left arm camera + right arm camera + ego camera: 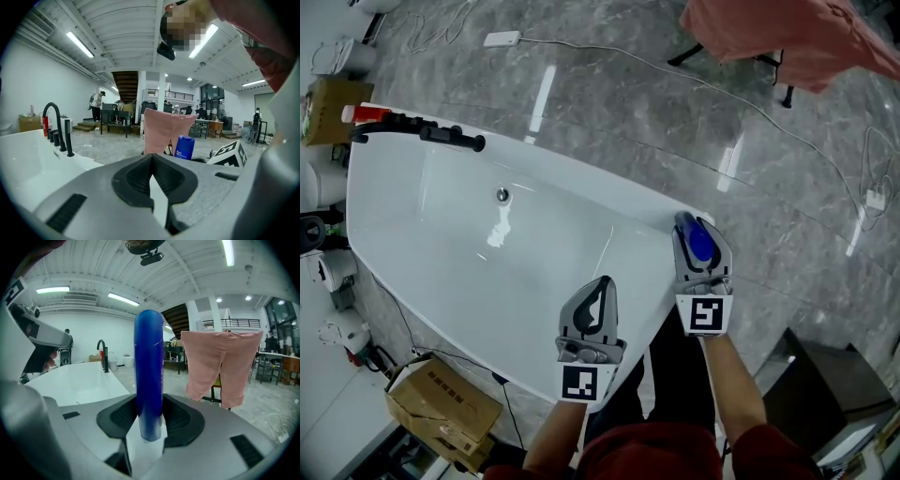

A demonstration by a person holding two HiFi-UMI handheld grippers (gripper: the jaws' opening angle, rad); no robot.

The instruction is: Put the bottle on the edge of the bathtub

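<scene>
A blue bottle (701, 242) stands upright over the right end of the white bathtub (441, 206), its base at the white rim. My right gripper (697, 231) is shut on it, with the pads against both sides of the bottle (149, 376). My left gripper (602, 283) hovers over the tub's near rim, to the left of the right one. Its jaws meet at the tip with nothing held (152, 161). In the left gripper view the bottle (184, 147) shows beyond the jaws, beside the right gripper's marker cube (228, 153).
A black faucet (441, 134) with knobs sits on the tub's far left rim, and a red can (366, 113) stands beside it. A pink cloth (787, 37) hangs on a stand at the far right. Cables cross the grey floor. A cardboard box (441, 403) lies at the lower left.
</scene>
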